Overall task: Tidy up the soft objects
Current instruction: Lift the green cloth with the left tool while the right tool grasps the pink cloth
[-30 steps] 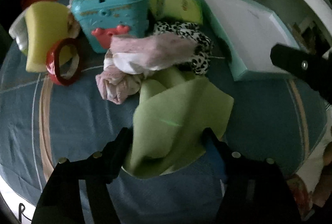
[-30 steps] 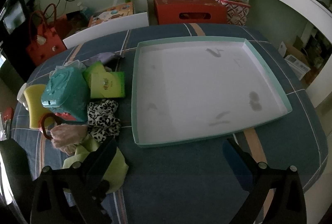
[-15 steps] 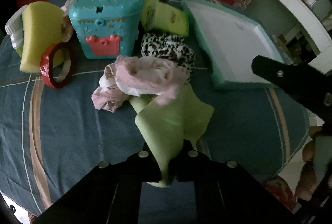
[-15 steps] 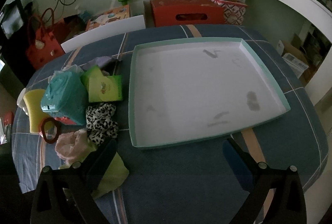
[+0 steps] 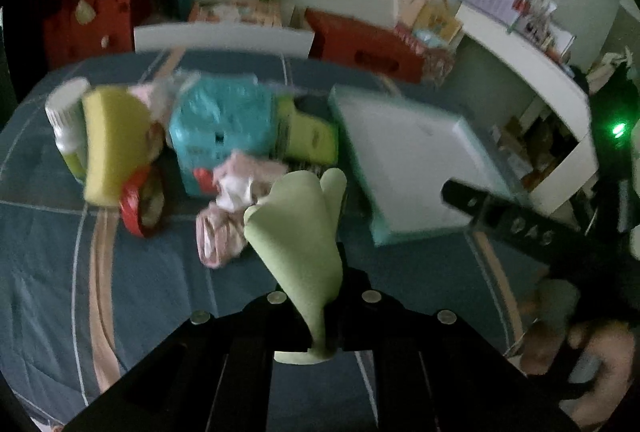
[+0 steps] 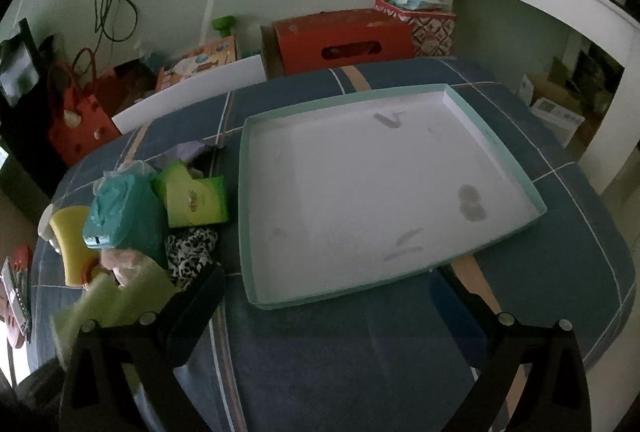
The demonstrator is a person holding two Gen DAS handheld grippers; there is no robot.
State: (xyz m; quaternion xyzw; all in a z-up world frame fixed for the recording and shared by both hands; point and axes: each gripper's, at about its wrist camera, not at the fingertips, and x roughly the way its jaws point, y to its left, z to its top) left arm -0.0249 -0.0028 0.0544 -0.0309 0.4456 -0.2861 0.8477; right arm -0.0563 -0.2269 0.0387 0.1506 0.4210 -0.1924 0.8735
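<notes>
While the left gripper (image 5: 320, 312) has its jaws pinched narrow on the light green soft cloth (image 5: 298, 232), the cloth rises in a fold in front of the wrist camera, clear of the blue striped tablecloth (image 5: 120, 292); a small tail hangs under the jaws. In the right wrist view the same cloth shows blurred at lower left (image 6: 120, 296).

Right gripper (image 6: 324, 296) is spread wide and holds nothing, hovering over the tablecloth just in front of the tray's near rim.

Step in hand, as I judge it: carry the cloth to the shallow mint-rimmed white tray (image 6: 248, 232), which looks empty.

To do it well:
- keep the pinch tight; the grip is on a bunched end only, so a slip is possible
- lift high enough that the hanging tail clears the tray's near wall
- swing right across the gap; avoid dragging over the crumpled pink cloth (image 5: 228, 216) lying just beyond
- release well inside the tray, not over the rim
- keep the right gripper out of the path

Farther back, the yellow sponge (image 5: 112, 147), the teal plastic toy box (image 5: 220, 131) and the lime tissue pack (image 6: 196, 199) stay clustered left of the tray, still to be sorted.
</notes>
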